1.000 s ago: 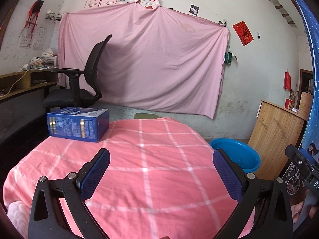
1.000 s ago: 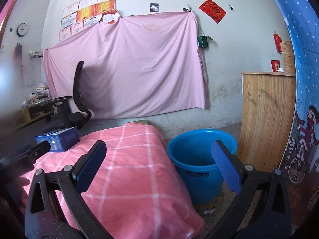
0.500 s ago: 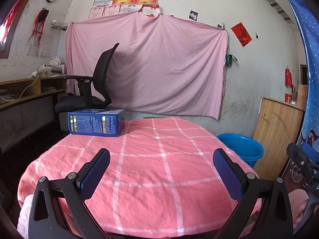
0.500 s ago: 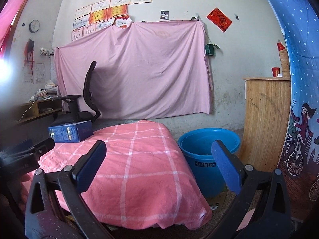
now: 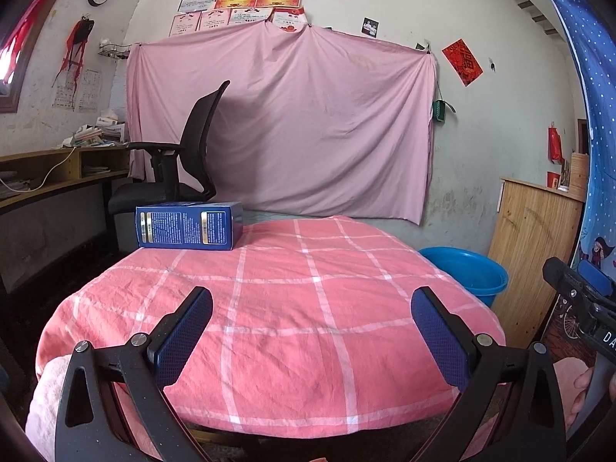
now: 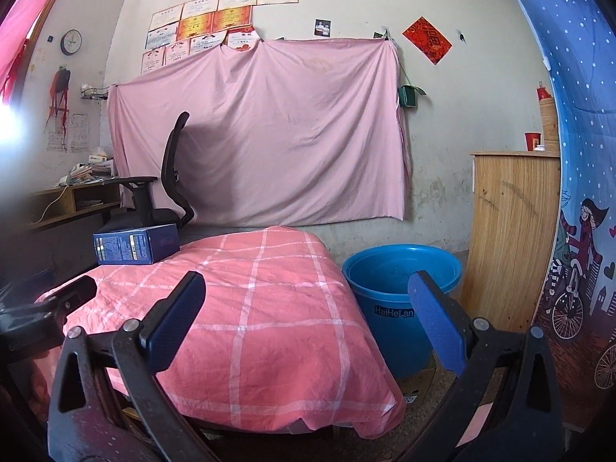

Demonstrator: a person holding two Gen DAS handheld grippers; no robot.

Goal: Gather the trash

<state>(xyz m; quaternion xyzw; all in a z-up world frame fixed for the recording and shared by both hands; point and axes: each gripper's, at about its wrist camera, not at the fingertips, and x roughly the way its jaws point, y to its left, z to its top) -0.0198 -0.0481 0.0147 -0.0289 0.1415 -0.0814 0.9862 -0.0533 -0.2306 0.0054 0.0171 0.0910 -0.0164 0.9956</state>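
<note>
A dark blue carton box (image 5: 188,229) lies on its side at the far left of the round table (image 5: 292,308) with the pink checked cloth; it also shows in the right wrist view (image 6: 135,248). A blue plastic bucket (image 6: 400,292) stands on the floor right of the table, also seen in the left wrist view (image 5: 467,271). My left gripper (image 5: 310,304) is open and empty over the table's near edge, well short of the box. My right gripper (image 6: 306,288) is open and empty, at the table's right side near the bucket.
A black office chair (image 5: 184,161) stands behind the table at the left, next to a wooden desk (image 5: 57,177). A wooden cabinet (image 6: 512,231) stands right of the bucket. A pink sheet (image 5: 285,127) hangs on the back wall.
Both grippers have pulled back and away from the table, so the table and box look smaller and farther. Both stay open and empty.
</note>
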